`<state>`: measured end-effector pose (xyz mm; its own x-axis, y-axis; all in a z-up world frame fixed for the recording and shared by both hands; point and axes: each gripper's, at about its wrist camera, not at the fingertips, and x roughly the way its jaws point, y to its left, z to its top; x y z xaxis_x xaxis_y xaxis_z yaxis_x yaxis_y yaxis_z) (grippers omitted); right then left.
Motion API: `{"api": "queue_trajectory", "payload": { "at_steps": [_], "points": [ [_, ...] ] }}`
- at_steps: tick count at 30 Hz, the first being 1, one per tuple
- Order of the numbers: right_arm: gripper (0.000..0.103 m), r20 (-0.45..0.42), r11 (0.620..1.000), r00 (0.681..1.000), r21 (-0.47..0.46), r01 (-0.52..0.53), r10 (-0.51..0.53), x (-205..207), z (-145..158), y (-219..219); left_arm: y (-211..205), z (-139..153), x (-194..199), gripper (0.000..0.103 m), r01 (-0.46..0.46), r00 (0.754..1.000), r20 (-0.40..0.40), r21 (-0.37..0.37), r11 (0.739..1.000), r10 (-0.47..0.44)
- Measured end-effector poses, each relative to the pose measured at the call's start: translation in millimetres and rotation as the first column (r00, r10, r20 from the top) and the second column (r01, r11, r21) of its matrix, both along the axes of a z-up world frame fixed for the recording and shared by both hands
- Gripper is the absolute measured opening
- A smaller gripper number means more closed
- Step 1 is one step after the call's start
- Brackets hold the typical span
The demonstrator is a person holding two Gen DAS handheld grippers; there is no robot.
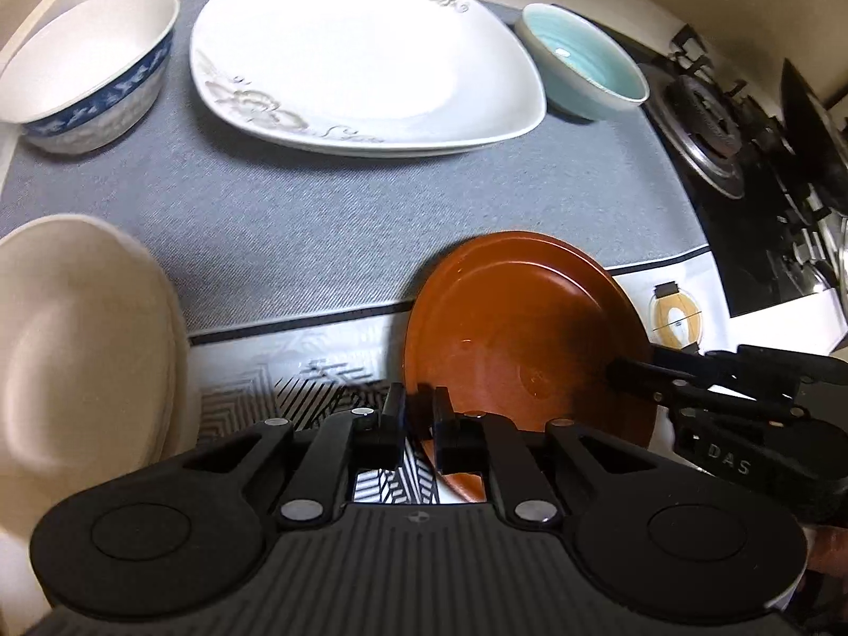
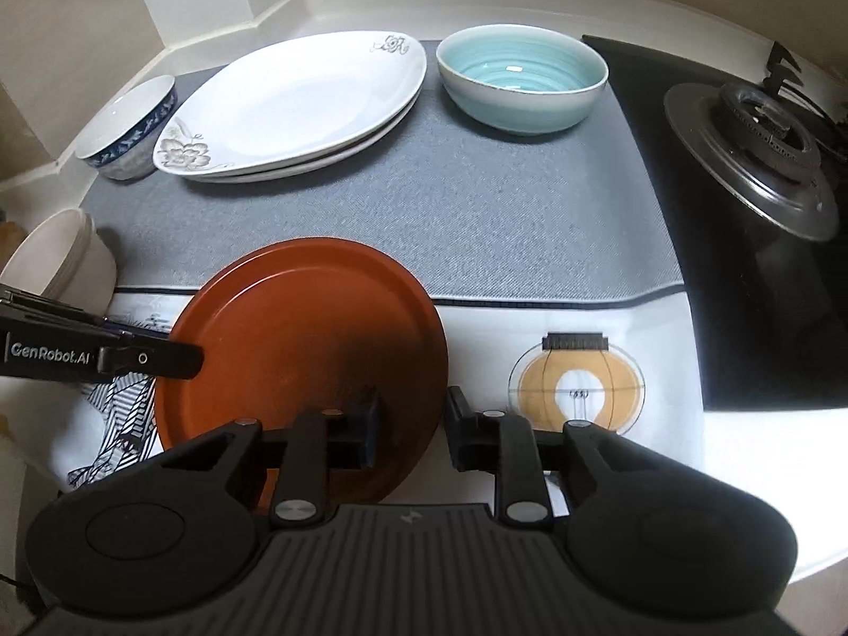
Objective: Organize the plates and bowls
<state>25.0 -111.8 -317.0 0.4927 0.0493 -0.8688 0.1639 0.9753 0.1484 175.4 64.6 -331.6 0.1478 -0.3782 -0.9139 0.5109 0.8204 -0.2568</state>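
Left gripper [image 1: 418, 413] is narrowed onto the near-left rim of the brown plate [image 1: 524, 328]; in the left wrist view the rim runs between its two fingertips, so it reads as clamped on the plate edge. Right gripper [image 2: 411, 426] stands wide apart: its left finger sits over the plate's surface and its right finger outside the rim at the plate's 4 o'clock, with the rim in the gap but no closure. Whether that left finger touches the plate cannot be told.

Brown plate lies at the front of the counter, half on the grey mat [image 2: 424, 212], half on the patterned cloth [image 2: 662, 371], possibly tipped up a bit on the left-gripper side, hard to confirm. From the plate, the stacked white plates [image 2: 297, 106] lie at 12 o'clock to 11 o'clock, well apart across bare mat. Teal bowl [image 2: 522, 85] sits at 1 o'clock, blue-patterned bowl [image 2: 127, 130] at 10 o'clock, cream bowls [image 2: 58, 259] at 9 o'clock near the left gripper.

Judgement: left gripper owns the hold, so the plate likely travels forward toward 12 o'clock; the right one needs closing to share the load.
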Motion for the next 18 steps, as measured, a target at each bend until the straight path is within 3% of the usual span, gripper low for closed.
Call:
{"api": "queue_trajectory", "payload": {
  "at_steps": [3,8,18],
  "points": [
    [0.016,0.001,1.0,1.0,0.014,-0.025,0.025,-1.2,9.9,-3.0,-0.3,12.3,-0.1,0.01,-0.039,0.998,-0.045,0.029,0.999,0.04],
    [0.016,0.128,0.998,0.99,0.008,-0.06,0.059,1.5,47.7,-5.3,3.5,64.9,-4.4,0.01,-0.058,0.994,0.089,0.021,0.998,0.056],
    [0.016,0.256,0.991,0.962,0.072,-0.116,0.094,37.0,89.3,2.4,26.7,124.3,38.9,0.01,-0.215,0.964,0.152,-0.032,0.976,0.217]
  ]
}}
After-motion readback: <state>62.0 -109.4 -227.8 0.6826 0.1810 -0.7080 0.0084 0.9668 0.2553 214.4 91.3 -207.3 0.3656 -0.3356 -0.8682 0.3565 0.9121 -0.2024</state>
